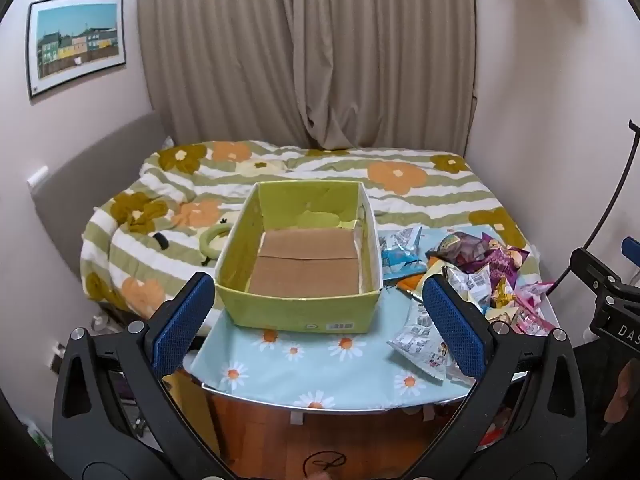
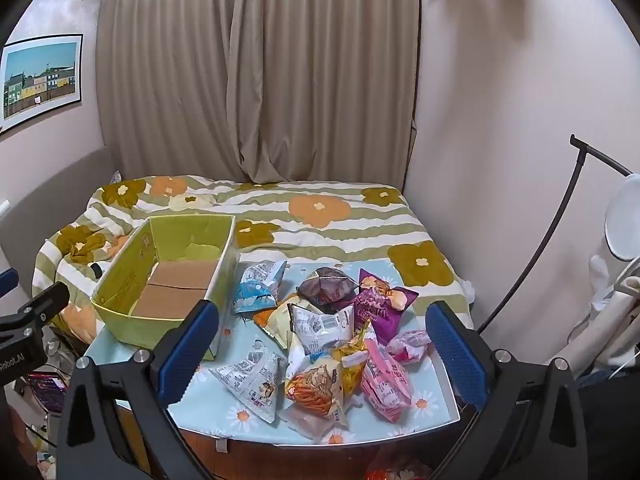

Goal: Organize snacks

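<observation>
Jaws of the left gripper (image 1: 318,320) stand wide apart and hold nothing; it hangs short of the table's near edge, aimed at the green cardboard box (image 1: 298,256). The right gripper (image 2: 322,348) is likewise fully spread and empty, framing the snack pile (image 2: 332,340) without touching it.

Progress: none visible. The box interior shows only its brown cardboard floor flaps; no packet lies inside. By judgement, every packet remains to be moved.

Location: box and pile share the small table with the daisy-print cloth (image 2: 424,404), the box on the left, the pile just beside it on the right. The blue-and-white packet (image 2: 260,290) lies nearest the box's right wall; whether it touches cannot be told.

Orientation: the box stands upright, mouth up. Its long axis runs from the near edge of the table toward the bed with the floral quilt (image 1: 400,178); a short end with a barcode faces the left wrist camera.

The packets lie heaped at mixed angles with no common axis. The purple packet (image 2: 380,308) sits at the far side, the pink packet (image 2: 386,384) and the orange-printed packet (image 2: 316,388) at the near side.
</observation>
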Motion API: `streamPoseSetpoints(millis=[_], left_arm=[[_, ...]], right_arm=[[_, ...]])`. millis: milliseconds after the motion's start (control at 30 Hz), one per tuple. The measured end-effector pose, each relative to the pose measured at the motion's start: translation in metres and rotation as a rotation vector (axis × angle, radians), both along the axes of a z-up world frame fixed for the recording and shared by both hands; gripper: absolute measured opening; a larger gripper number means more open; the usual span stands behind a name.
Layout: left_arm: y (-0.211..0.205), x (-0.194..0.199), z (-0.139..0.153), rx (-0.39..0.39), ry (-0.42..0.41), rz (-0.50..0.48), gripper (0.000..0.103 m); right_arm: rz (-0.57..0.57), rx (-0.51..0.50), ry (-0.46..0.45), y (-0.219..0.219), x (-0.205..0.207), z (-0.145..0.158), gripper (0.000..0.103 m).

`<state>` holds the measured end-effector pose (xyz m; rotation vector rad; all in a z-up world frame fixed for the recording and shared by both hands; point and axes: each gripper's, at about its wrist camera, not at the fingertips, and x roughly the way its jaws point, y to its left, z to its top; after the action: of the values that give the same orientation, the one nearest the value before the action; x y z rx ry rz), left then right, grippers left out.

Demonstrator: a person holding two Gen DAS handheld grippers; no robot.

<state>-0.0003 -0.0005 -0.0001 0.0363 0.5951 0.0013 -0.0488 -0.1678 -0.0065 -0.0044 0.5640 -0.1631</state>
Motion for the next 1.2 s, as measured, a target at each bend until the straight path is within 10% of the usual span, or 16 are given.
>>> streamPoseSetpoints(millis=[1200], left_arm=[[-0.002, -0.004, -0.003, -0.001, 0.036, -0.007, 0.103]], right_arm=[[-0.002, 0.014, 0.023, -0.008, -0.008, -0.005, 0.103]])
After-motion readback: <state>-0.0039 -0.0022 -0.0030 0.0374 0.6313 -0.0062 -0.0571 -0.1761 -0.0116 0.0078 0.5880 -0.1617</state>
